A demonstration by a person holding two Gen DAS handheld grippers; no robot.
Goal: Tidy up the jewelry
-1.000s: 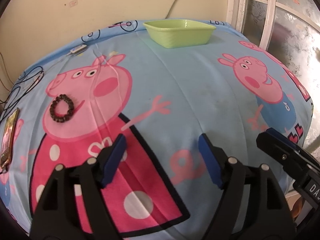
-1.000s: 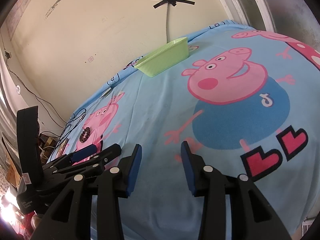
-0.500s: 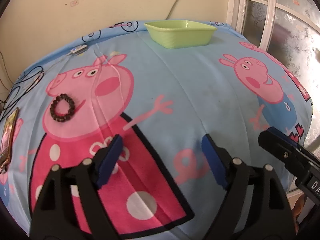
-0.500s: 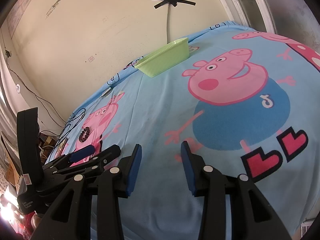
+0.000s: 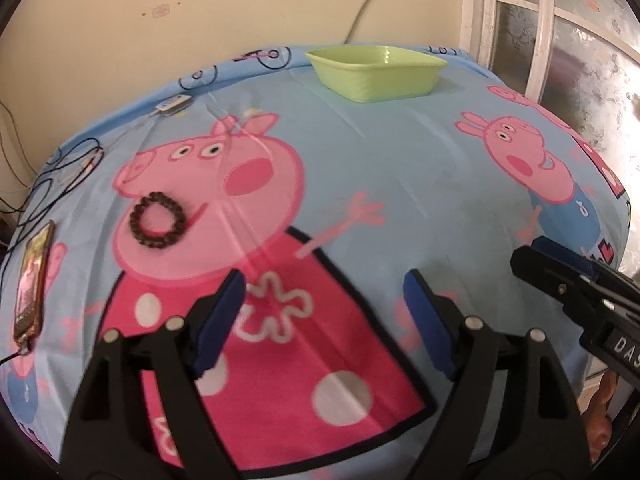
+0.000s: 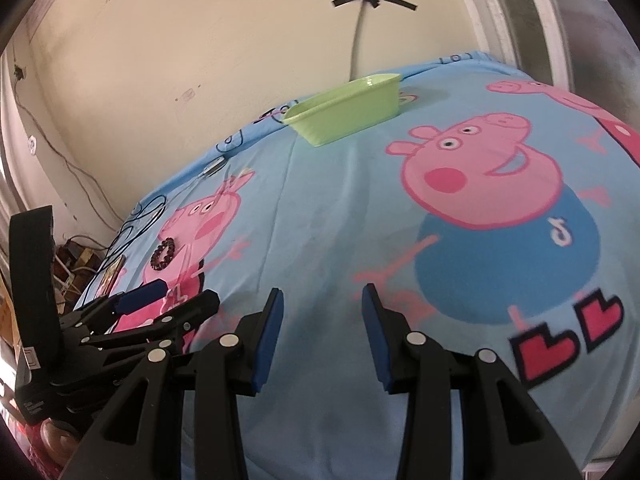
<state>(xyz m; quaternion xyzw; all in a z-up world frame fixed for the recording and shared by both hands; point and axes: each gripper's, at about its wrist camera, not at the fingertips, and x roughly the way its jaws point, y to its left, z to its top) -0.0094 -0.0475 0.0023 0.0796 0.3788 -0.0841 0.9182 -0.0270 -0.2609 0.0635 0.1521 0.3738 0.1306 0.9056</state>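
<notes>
A dark beaded bracelet (image 5: 157,220) lies flat on the pink pig print of the blue bedsheet (image 5: 400,168), to the upper left of my left gripper (image 5: 324,300). A light green tray (image 5: 378,71) stands at the far edge by the wall. My left gripper is open and empty, above the sheet, apart from the bracelet. My right gripper (image 6: 322,320) is open and empty over the sheet's near part. In the right wrist view the bracelet (image 6: 164,254) lies far left and the tray (image 6: 346,110) is at the back.
A phone (image 5: 34,276) lies at the sheet's left edge with black cables (image 5: 64,176) behind it. A small white device (image 5: 172,105) lies near the back left. A wall stands behind and a window frame (image 5: 540,28) at the right.
My left gripper has moved forward and left towards the bracelet, which now looks nearer. My right gripper has turned slightly. Both stay open.
</notes>
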